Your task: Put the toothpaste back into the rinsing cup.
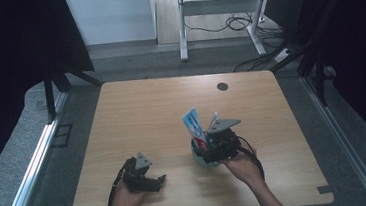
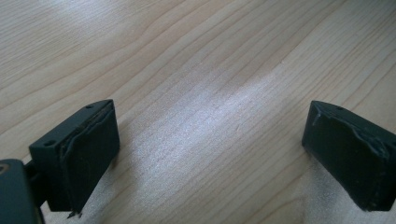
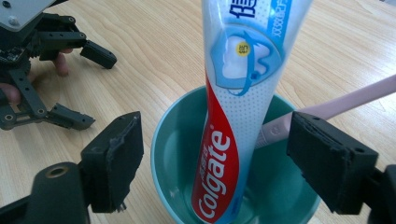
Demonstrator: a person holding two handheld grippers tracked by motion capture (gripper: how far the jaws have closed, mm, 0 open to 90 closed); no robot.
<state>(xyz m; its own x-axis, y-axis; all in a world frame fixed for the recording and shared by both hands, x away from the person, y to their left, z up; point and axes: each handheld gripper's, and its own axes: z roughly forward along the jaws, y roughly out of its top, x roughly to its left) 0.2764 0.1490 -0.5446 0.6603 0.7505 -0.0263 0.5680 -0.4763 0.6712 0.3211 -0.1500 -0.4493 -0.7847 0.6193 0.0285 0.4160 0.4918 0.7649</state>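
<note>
The white, blue and red toothpaste tube point(image 3: 243, 93) stands tilted, cap end down, inside the round teal cup point(image 3: 180, 140), leaning on its rim. I see the cup sitting on the light wooden bench point(image 1: 146, 111), toward the near right part of it in the high view, with the tube point(image 1: 194, 127) poking up and away from me. A pale pink toothbrush point(image 3: 327, 105) leans in the same cup point(image 1: 199, 158), its handle resting over the rim just beside the tube.

My right tongs point(image 3: 215, 158) hang over the cup with the jaws wide — one black pad point(image 3: 119, 149) on each side of the tube, neither pressing on it, so the tube stands free between them. In the high view the right tongs point(image 1: 210, 148) sit right at the cup.

My left tongs point(image 2: 210, 154) are well apart from the cup, low over bare wood at the near left of the bench — jaws wide, nothing between them. From the right gripper view I also catch the left tongs point(image 3: 84, 84) spread open beside a hand.
</note>
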